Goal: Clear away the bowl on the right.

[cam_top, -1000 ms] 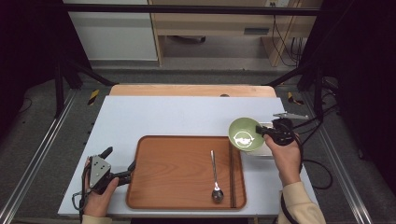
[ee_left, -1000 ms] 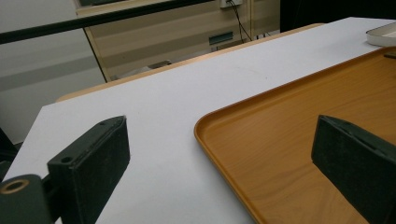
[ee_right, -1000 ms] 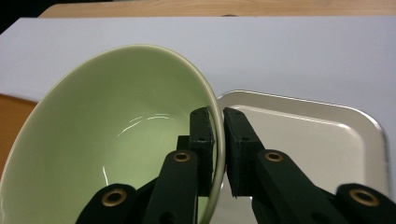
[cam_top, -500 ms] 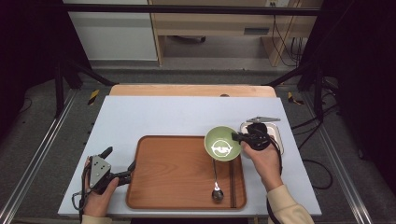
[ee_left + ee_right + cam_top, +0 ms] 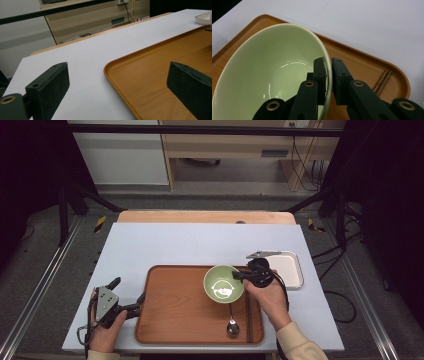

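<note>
A pale green bowl [image 5: 223, 283] hangs over the right part of the wooden tray [image 5: 175, 310], held by its rim. My right gripper [image 5: 241, 275] is shut on that rim, one jaw inside the bowl [image 5: 269, 72] and one outside, as the right gripper view shows [image 5: 329, 72]. A metal spoon [image 5: 232, 324] and a pair of dark chopsticks [image 5: 248, 316] lie on the tray's right side, below the bowl. My left gripper [image 5: 134, 304] rests open at the tray's left edge, its jaws straddling the tray's corner [image 5: 120, 72] with nothing between them [image 5: 117, 87].
A white rectangular dish [image 5: 287, 268] sits on the white table [image 5: 165, 245] just right of the tray. A wooden board edge [image 5: 205, 216] runs along the table's far side. Dark frame legs and cables stand on the floor around the table.
My right gripper has carried the green bowl leftward from beside the white dish to above the tray's right part. The left gripper has stayed in place.
</note>
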`<state>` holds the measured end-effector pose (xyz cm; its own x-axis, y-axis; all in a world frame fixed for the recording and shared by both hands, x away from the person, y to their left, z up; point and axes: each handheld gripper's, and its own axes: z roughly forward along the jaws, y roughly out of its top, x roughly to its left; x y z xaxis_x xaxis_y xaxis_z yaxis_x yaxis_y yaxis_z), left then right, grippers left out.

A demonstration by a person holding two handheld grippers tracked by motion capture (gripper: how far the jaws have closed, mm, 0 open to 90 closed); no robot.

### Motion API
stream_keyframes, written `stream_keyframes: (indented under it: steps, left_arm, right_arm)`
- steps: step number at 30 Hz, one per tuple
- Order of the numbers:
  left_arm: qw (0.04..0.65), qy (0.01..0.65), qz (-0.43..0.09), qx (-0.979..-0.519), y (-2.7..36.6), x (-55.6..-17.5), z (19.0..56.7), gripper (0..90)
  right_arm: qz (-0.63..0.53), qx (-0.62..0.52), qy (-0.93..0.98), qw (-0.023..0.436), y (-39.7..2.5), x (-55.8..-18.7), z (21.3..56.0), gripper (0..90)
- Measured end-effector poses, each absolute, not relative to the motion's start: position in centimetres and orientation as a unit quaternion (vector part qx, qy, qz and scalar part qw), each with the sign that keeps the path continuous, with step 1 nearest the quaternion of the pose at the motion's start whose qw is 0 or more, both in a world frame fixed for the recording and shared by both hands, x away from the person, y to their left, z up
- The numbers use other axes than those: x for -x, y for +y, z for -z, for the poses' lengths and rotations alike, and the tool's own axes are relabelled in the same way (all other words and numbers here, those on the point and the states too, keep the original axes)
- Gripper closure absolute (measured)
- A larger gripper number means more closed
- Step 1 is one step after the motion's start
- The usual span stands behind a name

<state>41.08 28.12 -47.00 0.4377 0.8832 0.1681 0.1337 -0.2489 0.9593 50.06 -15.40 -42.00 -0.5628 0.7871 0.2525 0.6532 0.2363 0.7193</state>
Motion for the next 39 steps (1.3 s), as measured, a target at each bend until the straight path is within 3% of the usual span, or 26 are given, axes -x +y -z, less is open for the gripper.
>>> stream_keyframes:
  steps: [24, 39]
  left_arm:
    - [0.503, 0.367, -0.38, -0.684, 28.5, -41.0, 46.8, 3.8]
    - [0.501, 0.365, -0.38, -0.687, 28.5, -41.0, 46.8, 3.7]
  right_arm:
    - [-0.394, -0.414, 0.82, 0.032, -12.2, -48.0, 43.1, 82.4]
    - [-0.38, -0.418, 0.825, -0.001, -12.9, -48.4, 44.2, 82.0]
